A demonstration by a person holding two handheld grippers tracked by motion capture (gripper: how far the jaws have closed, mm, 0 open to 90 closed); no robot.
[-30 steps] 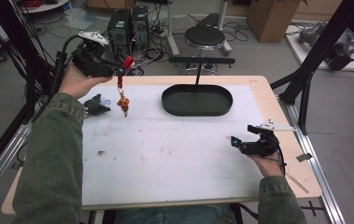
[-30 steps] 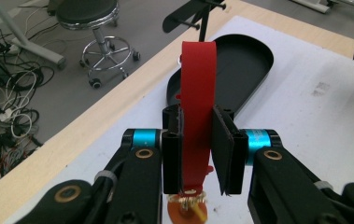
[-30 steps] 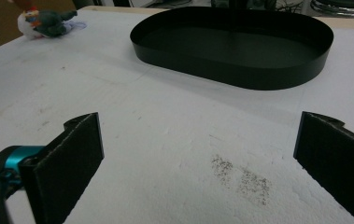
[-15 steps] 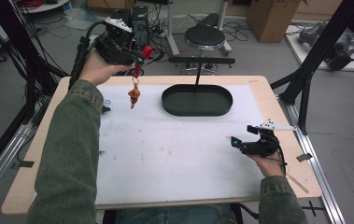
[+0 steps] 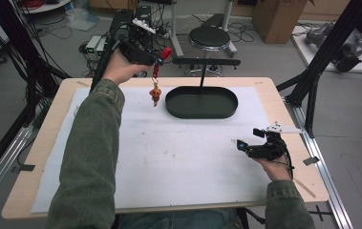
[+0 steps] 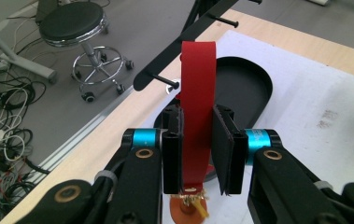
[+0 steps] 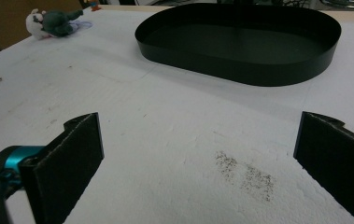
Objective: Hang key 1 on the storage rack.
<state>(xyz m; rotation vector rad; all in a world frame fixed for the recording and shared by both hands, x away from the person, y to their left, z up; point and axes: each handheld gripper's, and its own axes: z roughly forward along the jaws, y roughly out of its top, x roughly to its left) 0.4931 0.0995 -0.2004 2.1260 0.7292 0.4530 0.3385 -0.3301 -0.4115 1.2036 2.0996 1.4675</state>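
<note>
In the upper left of the high view, the left tool (image 5: 161, 56) is raised over the far edge of the worktop (image 5: 45, 143), its jaws clamped on a red strap (image 6: 197, 116). An orange charm (image 5: 155, 94) dangles from the strap, hanging just left of the black tray (image 5: 201, 113). Above the tray a black rack (image 5: 206, 61) stands on a thin post. At lower right the right tool (image 5: 239, 143) rests on the white mat (image 5: 169, 157), jaws wide apart with nothing between them.
</note>
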